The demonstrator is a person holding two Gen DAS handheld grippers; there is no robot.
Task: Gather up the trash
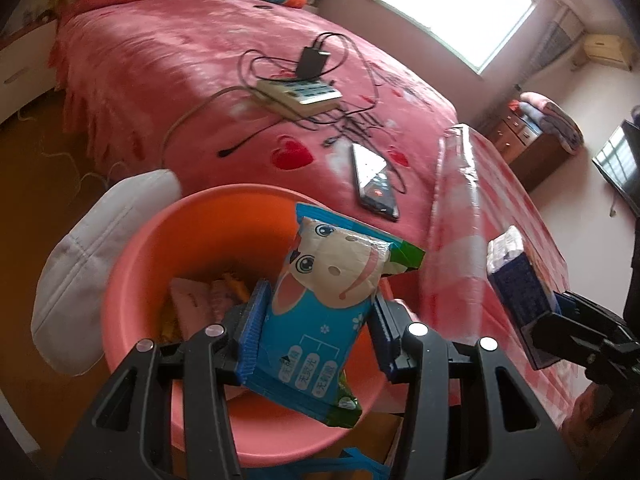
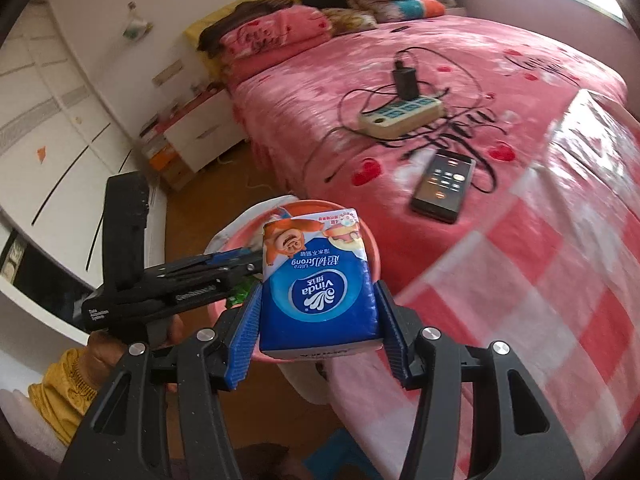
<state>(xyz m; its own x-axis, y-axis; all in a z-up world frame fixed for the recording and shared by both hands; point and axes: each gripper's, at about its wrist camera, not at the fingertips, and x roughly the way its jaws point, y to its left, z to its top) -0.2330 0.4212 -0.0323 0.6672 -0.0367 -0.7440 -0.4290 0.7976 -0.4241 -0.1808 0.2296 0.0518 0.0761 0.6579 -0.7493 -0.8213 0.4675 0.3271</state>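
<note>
Bed holds phone and power strip (cables tangled) beyond basin.

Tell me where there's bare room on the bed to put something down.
Free: the pink bedspread between the folded blankets and the power strip, and the checkered cloth right of the phone. Crowded: around the power strip, where loose cables spread toward the phone.

Both wrist views close above pink basin; facing bed; shared.
</note>
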